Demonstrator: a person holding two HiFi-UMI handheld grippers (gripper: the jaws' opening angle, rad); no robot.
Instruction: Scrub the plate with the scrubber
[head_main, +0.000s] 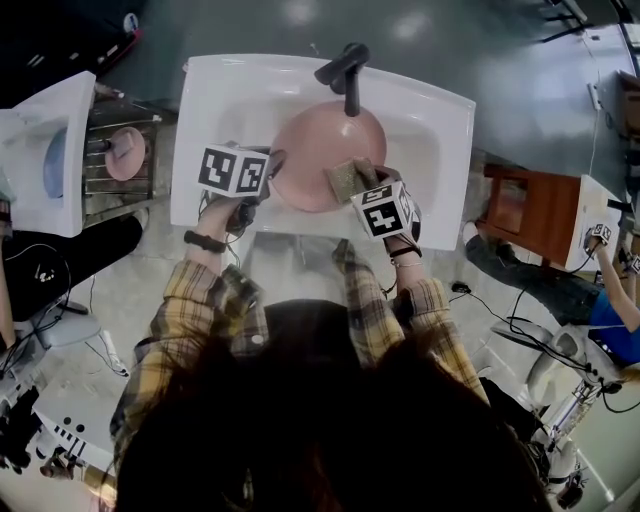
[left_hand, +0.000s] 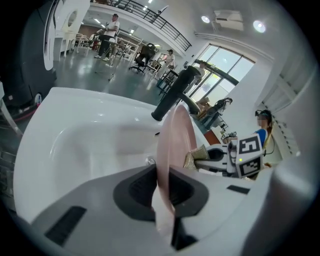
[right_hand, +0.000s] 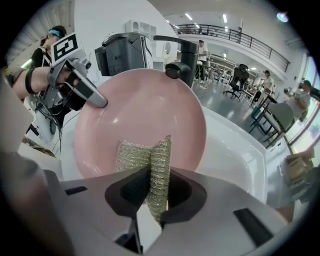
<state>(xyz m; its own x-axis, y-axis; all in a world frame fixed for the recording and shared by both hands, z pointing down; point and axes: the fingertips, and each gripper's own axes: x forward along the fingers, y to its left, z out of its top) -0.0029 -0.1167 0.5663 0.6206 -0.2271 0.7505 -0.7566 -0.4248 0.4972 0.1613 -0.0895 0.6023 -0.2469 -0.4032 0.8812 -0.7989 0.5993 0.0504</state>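
- Over the sink (head_main: 440, 130), under the tap (head_main: 345, 70): holds the plate (head_main: 320, 150) tipped up on edge, its left rim clenched in the left hand-held gripper (head_main: 272, 165).
- At the plate's near right edge: grasps the scrubber (head_main: 348, 180) in the right hand-held gripper (head_main: 365, 182), jaws clamped on the folded metal wad, which juts out ahead of them.
- Straight ahead of the right hand-held gripper: faces the plate's hollow side, with the scrubber low on it, either touching or just short; cannot tell which.
- Probably calls for a short push forward onto that face, then strokes across it. Falls to the right hand, as the only free one.
- Right gripper view: shows the whole round face. Left gripper view: gives only the thin rim, pinched from both sides.
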